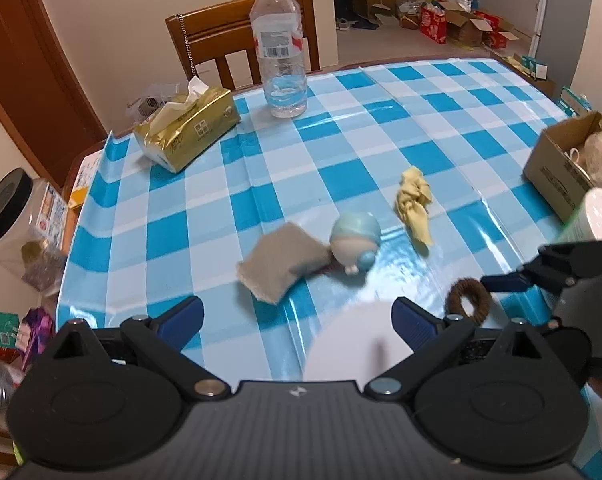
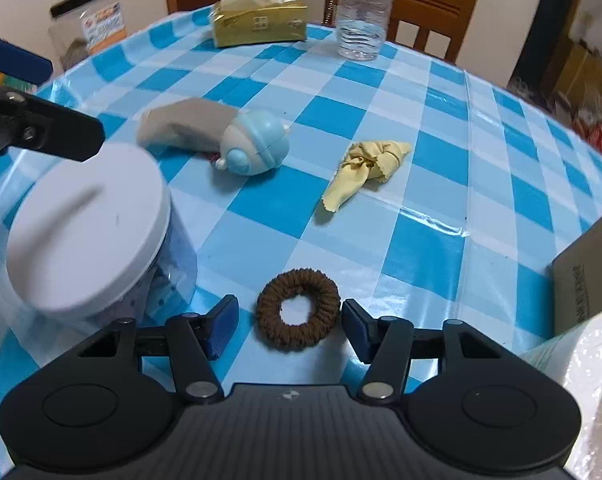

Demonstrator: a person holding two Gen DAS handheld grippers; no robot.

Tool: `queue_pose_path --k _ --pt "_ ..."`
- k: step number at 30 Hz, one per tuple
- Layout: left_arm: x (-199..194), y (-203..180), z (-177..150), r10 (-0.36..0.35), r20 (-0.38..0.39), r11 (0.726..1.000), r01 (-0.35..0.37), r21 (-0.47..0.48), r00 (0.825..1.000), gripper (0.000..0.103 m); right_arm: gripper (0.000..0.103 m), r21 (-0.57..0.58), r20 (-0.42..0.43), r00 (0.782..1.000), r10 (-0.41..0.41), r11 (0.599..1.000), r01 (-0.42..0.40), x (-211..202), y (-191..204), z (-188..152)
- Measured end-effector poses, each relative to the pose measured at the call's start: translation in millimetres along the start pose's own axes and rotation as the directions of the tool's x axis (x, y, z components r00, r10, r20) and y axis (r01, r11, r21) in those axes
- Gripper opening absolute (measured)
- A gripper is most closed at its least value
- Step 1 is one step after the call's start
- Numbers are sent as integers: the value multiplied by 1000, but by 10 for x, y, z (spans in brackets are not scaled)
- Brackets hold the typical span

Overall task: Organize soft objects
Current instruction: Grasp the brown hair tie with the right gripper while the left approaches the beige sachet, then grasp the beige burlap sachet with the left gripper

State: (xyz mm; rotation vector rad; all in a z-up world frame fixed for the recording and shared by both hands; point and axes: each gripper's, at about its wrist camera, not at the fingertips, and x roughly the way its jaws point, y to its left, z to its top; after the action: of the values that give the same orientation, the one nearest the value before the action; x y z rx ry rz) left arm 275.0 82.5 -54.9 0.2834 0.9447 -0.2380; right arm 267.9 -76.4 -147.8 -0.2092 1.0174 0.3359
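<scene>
A brown hair scrunchie [image 2: 297, 313] lies flat on the blue checked tablecloth [image 2: 441, 184]. My right gripper [image 2: 291, 328] is open, with a blue pad on each side of the scrunchie and neither pressing on it. The scrunchie [image 1: 467, 301] also shows in the left wrist view, beside a right finger [image 1: 501, 282]. My left gripper [image 1: 299, 316] is open above a white-lidded clear jar [image 1: 353, 344]. Further out lie a grey sponge pad [image 1: 281, 266], a round pale-blue toy [image 1: 355, 244] and a knotted yellow cloth [image 1: 415, 204].
An open cardboard box [image 1: 553, 172] holding fluffy things stands at the right edge, with a wrapped toilet roll [image 2: 589, 364] near it. A gold tissue pack [image 1: 189, 128] and a water bottle [image 1: 279, 40] stand at the far side, before a wooden chair [image 1: 221, 32].
</scene>
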Motion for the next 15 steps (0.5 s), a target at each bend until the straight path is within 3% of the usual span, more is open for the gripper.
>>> queue_pose_path --k 4,8,15 --pt "161 140 144 -30 -17 999 30 -13 999 100 52 11 12 1000 -12 1000 12 5 -21 18" --pt "409 276 260 -40 -42 999 40 -2 998 99 52 11 14 1000 -11 1000 10 13 -36 31" --pt "909 387 382 -66 -117 995 74 65 991 84 52 24 6 1000 6 1000 -6 7 -69 49"
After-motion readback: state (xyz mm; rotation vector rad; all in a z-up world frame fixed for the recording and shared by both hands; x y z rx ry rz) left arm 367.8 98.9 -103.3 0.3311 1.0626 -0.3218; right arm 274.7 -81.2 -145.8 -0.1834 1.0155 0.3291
